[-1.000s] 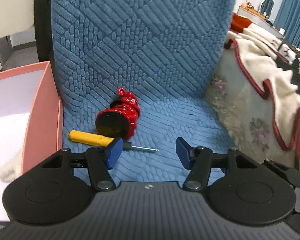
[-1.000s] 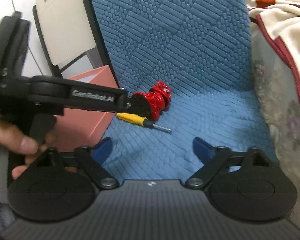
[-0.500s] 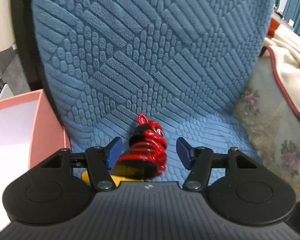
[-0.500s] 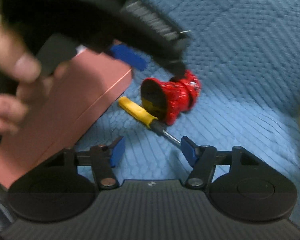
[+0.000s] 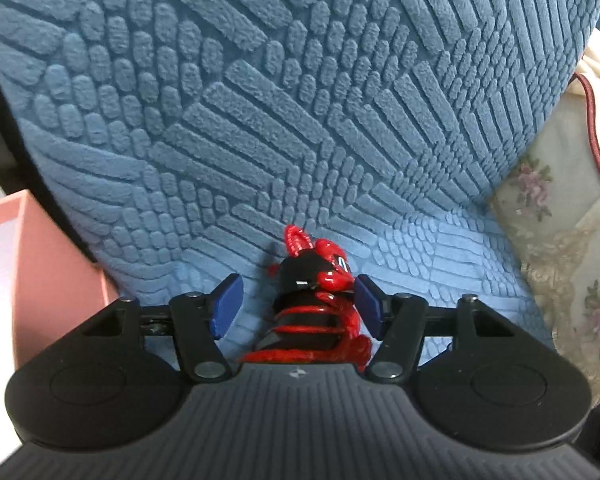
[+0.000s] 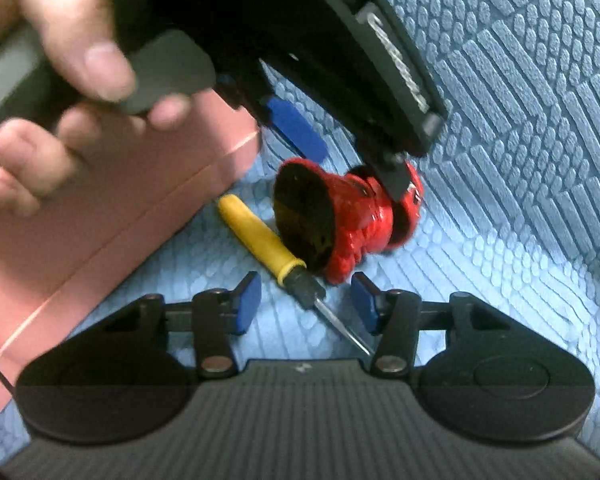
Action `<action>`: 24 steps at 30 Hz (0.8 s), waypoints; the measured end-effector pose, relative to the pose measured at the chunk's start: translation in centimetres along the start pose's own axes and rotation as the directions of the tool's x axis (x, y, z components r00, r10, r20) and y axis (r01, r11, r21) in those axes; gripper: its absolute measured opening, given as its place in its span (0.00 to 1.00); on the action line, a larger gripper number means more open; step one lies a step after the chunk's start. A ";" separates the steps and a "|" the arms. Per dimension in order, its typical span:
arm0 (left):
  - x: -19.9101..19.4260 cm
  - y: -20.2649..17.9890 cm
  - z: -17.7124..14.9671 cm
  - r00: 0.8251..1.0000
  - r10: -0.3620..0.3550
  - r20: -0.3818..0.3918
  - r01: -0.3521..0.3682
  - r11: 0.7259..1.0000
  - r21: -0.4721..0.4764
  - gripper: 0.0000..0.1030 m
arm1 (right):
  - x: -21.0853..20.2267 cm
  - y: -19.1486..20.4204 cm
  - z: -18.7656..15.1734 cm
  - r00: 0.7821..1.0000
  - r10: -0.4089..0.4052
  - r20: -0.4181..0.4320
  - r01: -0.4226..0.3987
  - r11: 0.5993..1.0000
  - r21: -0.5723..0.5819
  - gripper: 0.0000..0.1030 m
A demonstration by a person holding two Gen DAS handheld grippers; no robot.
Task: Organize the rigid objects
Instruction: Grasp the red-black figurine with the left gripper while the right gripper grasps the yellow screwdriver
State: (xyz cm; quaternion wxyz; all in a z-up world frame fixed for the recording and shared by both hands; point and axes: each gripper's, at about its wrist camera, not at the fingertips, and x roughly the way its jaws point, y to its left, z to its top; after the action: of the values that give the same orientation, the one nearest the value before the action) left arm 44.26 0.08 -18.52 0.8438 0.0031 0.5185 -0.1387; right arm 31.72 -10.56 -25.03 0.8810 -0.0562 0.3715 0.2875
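Observation:
A red and black figurine (image 5: 314, 304) with a round black base lies on its side on the blue quilted chair seat (image 5: 440, 248). My left gripper (image 5: 296, 304) is open with its blue pads either side of the figurine, the right pad close against it. In the right wrist view the figurine (image 6: 352, 220) lies under the left gripper's body (image 6: 300, 40). A yellow-handled screwdriver (image 6: 268, 240) lies beside the figurine, tip toward me. My right gripper (image 6: 306, 300) is open, its pads straddling the screwdriver's shaft just above the seat.
A pink box (image 6: 100, 216) stands at the left edge of the seat, also seen in the left wrist view (image 5: 40, 280). The chair's blue back (image 5: 260, 100) rises right behind the figurine. A cream floral blanket (image 5: 560, 260) lies to the right.
My left gripper has moved forward and down so the figurine now sits between its pads. My right gripper has closed in on the screwdriver, now between its open pads.

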 end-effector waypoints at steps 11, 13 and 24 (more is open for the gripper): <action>1.8 -1.3 0.0 0.999 -0.016 -0.029 0.016 1.000 0.022 0.68 | 0.8 0.7 0.6 0.999 -0.002 -0.046 0.002 1.000 -0.011 0.28; 2.4 -1.6 -0.3 0.999 -0.007 -0.041 0.009 0.999 0.033 0.67 | 0.6 0.6 0.6 0.998 0.003 -0.055 -0.003 1.000 -0.006 0.28; 1.2 -3.8 -1.6 1.000 0.005 0.008 -0.005 0.998 0.062 0.55 | -1.8 0.0 0.0 0.993 -0.043 -0.108 0.046 0.999 0.025 0.23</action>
State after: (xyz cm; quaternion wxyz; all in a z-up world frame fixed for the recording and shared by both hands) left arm 42.46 -3.62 -19.83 0.8457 0.0299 0.5105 -0.1527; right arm 30.72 -11.36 -23.78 0.8666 -0.0679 0.4210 0.2593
